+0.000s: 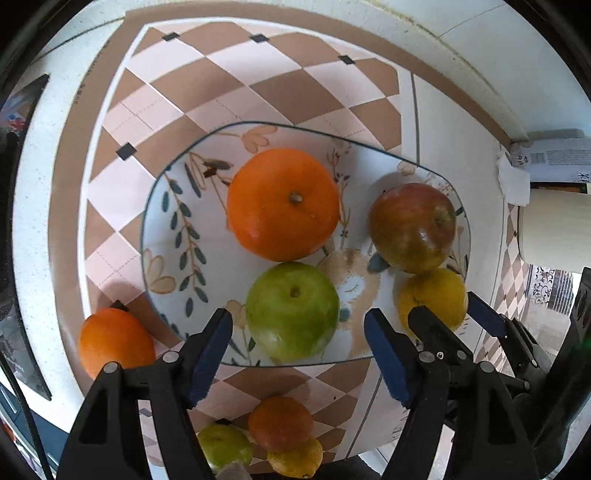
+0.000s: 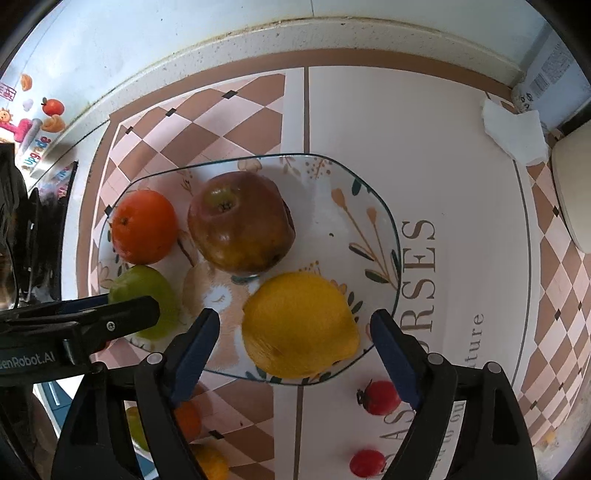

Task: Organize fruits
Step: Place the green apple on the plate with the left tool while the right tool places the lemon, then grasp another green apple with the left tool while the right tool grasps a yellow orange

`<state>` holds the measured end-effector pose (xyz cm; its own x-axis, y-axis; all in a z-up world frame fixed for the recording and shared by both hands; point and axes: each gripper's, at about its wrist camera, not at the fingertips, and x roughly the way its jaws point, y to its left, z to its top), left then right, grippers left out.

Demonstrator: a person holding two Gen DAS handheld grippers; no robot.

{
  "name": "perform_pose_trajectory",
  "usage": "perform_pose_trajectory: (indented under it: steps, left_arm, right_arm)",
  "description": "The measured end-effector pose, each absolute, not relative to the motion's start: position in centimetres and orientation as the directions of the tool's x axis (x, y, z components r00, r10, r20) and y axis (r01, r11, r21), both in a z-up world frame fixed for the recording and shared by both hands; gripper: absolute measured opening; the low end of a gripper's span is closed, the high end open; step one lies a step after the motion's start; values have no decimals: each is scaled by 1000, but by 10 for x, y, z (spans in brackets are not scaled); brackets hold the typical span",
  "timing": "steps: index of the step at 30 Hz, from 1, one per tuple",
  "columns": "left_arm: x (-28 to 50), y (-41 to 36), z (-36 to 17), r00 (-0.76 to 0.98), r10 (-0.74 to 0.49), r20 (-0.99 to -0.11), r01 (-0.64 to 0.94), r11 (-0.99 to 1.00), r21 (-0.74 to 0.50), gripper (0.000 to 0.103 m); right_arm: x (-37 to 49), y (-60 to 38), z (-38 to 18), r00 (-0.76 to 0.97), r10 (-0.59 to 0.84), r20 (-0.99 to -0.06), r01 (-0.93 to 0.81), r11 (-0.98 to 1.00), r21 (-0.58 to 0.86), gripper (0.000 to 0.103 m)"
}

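Floral-printed white ceramic plate with a thin dark rim (image 1: 162,206) (image 2: 384,221) resting on a pink-and-brown checked mat (image 1: 258,74) (image 2: 184,122) spread over the white speckled tabletop (image 1: 29,229) (image 2: 332,33). On the plate: large round orange (image 1: 282,204) (image 2: 143,226) at the back, round green apple (image 1: 292,311) (image 2: 147,291) just in front of it and touching, reddish-brown apple (image 1: 412,227) (image 2: 241,221) to one side, yellow lemon (image 1: 432,297) (image 2: 300,325) touching that apple at the near rim.

Left gripper (image 1: 298,354) hovering above the green apple, jaws spread wide on either side of it, holding nothing. Right gripper (image 2: 295,354) poised the same way over the lemon, jaws wide apart, nothing between the blue pads but air above the fruit. Right gripper's black finger crossing in front of the lemon in the left wrist view; left gripper's finger covering part of the green apple in the right wrist view.

Off the plate, on the mat: second orange (image 1: 116,341) near the plate's left edge; small orange mandarin (image 1: 280,422), small green fruit (image 1: 225,446) and small yellow fruit (image 1: 295,461) bunched together near the front edge, partly hidden behind the fingers. Two small red fruits (image 2: 380,397) (image 2: 367,462) on the mat's lettered part. Crumpled white tissue (image 2: 513,129) (image 1: 511,179) and a cream-coloured container (image 1: 557,225) near the back corner.
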<state>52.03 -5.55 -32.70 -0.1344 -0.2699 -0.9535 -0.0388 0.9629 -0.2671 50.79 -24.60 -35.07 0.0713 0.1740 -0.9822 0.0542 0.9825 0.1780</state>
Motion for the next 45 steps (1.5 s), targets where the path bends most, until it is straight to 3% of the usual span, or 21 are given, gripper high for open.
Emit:
perform_pose_trajectory:
  steps: [4,16,45]
  left_arm:
    - [510,-47,-311,-103,-235,-966,-13,972,-235,73]
    - [464,-35,-259,104,-59,-993,41,998,-55,73]
    - [351,-17,-120,379,-88,-921,63,996,-69,73]
  right_arm:
    - [499,-250,-341,75,168,-983,73,982,173,92]
    - [442,-245,-286,151,76,-986,94,991,90,92]
    - [329,-214,-121,393,110,-913,33,990,134,92]
